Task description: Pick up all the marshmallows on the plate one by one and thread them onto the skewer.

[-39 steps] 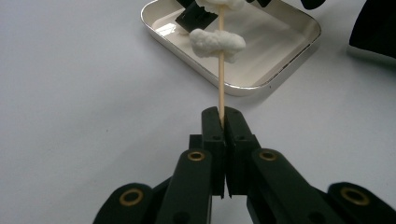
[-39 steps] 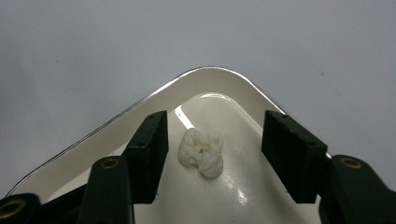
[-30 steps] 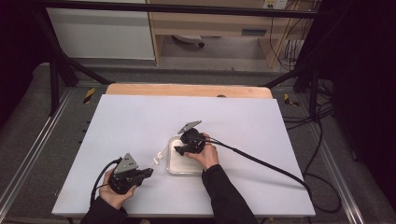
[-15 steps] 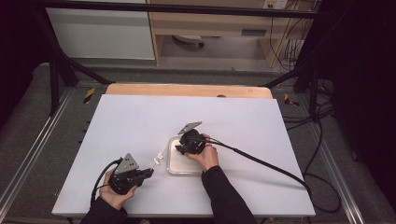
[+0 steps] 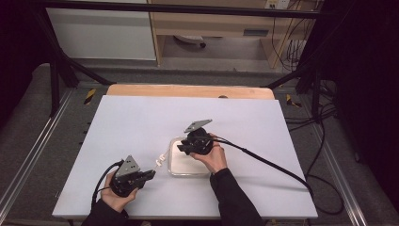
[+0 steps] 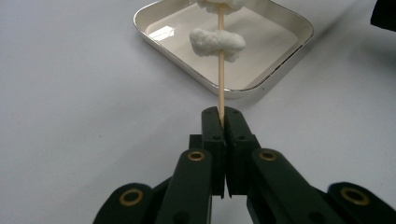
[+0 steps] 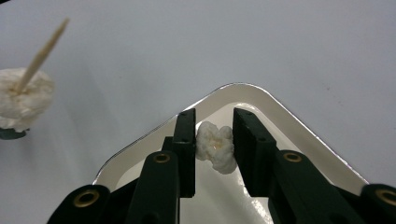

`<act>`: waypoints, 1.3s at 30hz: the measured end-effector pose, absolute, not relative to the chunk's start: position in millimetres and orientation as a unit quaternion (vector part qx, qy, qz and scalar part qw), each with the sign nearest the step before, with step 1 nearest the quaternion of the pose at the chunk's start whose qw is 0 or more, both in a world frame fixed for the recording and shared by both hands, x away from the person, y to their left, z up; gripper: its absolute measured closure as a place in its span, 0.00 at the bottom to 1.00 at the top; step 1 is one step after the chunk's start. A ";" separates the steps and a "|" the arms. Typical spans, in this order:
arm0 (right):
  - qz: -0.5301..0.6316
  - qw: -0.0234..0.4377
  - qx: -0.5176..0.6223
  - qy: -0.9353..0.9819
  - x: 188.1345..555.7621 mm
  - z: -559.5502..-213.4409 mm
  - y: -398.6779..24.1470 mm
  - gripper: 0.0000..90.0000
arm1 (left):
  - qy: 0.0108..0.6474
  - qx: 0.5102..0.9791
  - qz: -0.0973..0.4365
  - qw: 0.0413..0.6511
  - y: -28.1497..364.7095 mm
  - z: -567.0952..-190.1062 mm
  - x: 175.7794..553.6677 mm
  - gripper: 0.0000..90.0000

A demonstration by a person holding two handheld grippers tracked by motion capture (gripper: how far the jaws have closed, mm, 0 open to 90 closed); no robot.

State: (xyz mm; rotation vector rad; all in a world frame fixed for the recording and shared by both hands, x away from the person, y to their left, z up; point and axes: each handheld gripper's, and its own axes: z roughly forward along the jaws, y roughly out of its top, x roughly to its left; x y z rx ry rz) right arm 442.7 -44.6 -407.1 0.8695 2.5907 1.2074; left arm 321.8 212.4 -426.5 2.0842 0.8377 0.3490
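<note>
white tabletop [image 5: 141,122] carries the work: a popcorn piece [image 7: 215,147] sits between the right gripper [image 7: 212,140] jaws, which have just been closing and now pinch it above the tray [image 7: 299,135]. beside the tray, the left gripper [image 6: 222,123] is clamped on a skewer [image 6: 221,70] already threaded with popcorn. next move, likely: push this piece onto the skewer tip

A lab or recording rig, not a home. The white worktop [image 5: 141,122] stands inside a frame of black struts [image 5: 56,70], with dark curtains [image 5: 367,94] at three and nine o'clock. Cables [image 5: 320,141] trail over grey floor mats [image 5: 28,141] at three o'clock. At twelve o'clock stand a white cabinet [image 5: 103,33] and a wooden shelf [image 5: 211,23].
</note>
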 end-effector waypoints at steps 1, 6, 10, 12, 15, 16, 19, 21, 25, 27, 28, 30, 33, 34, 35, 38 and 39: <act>0.405 0.077 0.291 0.863 441.1 -405.6 -46.7 0.79 | 0.334 0.832 0.139 0.421 212.2 -426.4 321.6 0.98; 0.425 0.067 0.291 0.855 433.2 -397.8 -59.4 0.80 | 0.331 0.833 0.140 0.421 210.3 -426.5 320.9 0.98; 0.441 0.061 0.295 0.845 426.1 -392.5 -69.3 0.80 | 0.328 0.833 0.139 0.422 208.5 -426.4 320.0 0.98; 0.452 0.056 0.296 0.840 422.3 -390.2 -73.9 0.80 | 0.327 0.834 0.138 0.423 207.4 -426.6 319.4 0.98; 0.466 0.052 0.297 0.832 417.3 -386.9 -81.1 0.80 | 0.324 0.835 0.138 0.423 206.2 -426.5 318.9 0.98; 0.469 0.049 0.298 0.830 415.8 -385.9 -83.7 0.80 | 0.324 0.835 0.138 0.424 205.8 -426.5 318.7 0.98; 0.482 0.045 0.301 0.822 412.5 -384.2 -92.9 0.80 | 0.322 0.834 0.138 0.425 204.5 -426.4 318.3 0.98; 0.494 0.040 0.304 0.814 410.3 -382.6 -99.1 0.80 | 0.321 0.835 0.137 0.425 203.5 -426.5 318.2 0.98; 0.521 0.032 0.307 0.796 406.2 -376.8 -110.1 0.80 | 0.318 0.836 0.137 0.427 201.0 -426.5 317.4 0.98; 0.535 0.026 0.307 0.786 404.3 -372.8 -113.8 0.80 | 0.315 0.836 0.137 0.429 199.9 -426.2 316.7 0.98; 0.542 0.025 0.306 0.782 403.8 -370.6 -115.5 0.80 | 0.313 0.836 0.138 0.430 199.6 -426.1 316.4 0.98; 0.556 0.020 0.305 0.773 402.6 -366.2 -117.4 0.80 | 0.310 0.835 0.137 0.433 198.8 -425.9 315.7 0.98; 0.580 0.007 0.303 0.757 402.5 -361.1 -119.3 0.80 | 0.307 0.835 0.137 0.435 197.9 -425.4 314.8 0.98; 0.586 0.002 0.303 0.752 402.6 -359.9 -119.5 0.80 | 0.306 0.835 0.137 0.436 197.6 -425.2 314.5 0.98; 0.590 -0.002 0.305 0.747 402.7 -359.2 -119.4 0.80 | 0.305 0.835 0.137 0.436 197.2 -425.1 314.4 0.98; 0.598 -0.011 0.304 0.741 402.9 -358.2 -116.6 0.80 | 0.302 0.836 0.138 0.438 195.9 -424.9 313.9 0.98; 0.599 -0.012 0.302 0.741 403.3 -358.3 -114.9 0.80 | 0.301 0.835 0.139 0.438 195.3 -424.9 313.6 0.98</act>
